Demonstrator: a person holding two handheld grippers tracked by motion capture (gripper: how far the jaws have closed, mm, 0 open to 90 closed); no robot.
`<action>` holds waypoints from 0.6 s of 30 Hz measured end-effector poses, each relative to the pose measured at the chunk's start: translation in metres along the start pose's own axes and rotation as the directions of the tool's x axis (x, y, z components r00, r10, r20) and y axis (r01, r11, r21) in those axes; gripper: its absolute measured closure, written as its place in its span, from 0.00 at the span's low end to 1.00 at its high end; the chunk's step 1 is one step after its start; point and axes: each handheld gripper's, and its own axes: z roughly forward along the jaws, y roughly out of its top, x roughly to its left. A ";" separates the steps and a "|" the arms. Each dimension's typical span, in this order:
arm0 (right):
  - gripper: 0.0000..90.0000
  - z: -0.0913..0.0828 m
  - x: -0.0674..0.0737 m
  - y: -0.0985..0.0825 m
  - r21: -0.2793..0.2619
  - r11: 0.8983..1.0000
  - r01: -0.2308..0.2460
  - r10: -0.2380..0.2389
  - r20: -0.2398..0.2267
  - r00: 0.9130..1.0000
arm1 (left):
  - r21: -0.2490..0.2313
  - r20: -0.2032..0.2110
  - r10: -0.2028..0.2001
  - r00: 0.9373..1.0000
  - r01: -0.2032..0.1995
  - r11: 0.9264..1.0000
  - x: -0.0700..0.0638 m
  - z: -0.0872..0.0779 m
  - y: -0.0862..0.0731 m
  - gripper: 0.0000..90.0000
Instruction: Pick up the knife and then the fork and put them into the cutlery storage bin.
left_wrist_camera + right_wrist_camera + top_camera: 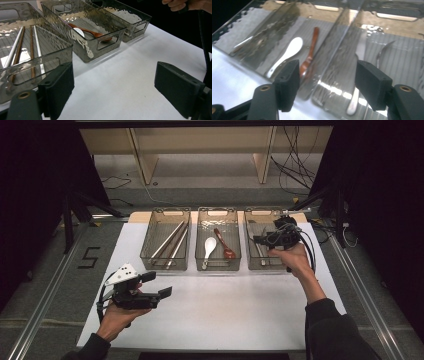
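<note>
Both of my claws were empty. Over the right bin (248,246) I held my right claw (325,82), its jaws wide apart and gripping nothing. Beneath it, a metal fork (384,51) and a second metal utensil (355,97) lay in that bin, slightly to the right of the jaws. I judged a drop-off done; next I would need another piece. My left claw (159,285) hovered over the near-left table (225,310), jaws also spread.
</note>
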 end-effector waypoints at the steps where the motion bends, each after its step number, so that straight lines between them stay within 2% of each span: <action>1: 0.41 -0.002 0.003 -0.003 -0.006 1.000 0.006 -0.006 -0.012 1.000 | 0.000 0.001 0.000 1.000 0.000 1.000 0.000 0.000 0.000 0.17; 11: 0.38 -0.015 0.030 -0.028 -0.083 0.996 0.043 -0.051 -0.100 0.994 | -0.002 0.009 -0.012 1.000 0.012 1.000 0.000 0.001 -0.001 0.17; 18: 0.36 -0.029 0.040 -0.041 -0.145 0.988 0.059 -0.079 -0.140 0.987 | 0.000 0.019 -0.020 1.000 0.020 1.000 0.000 0.002 0.000 0.17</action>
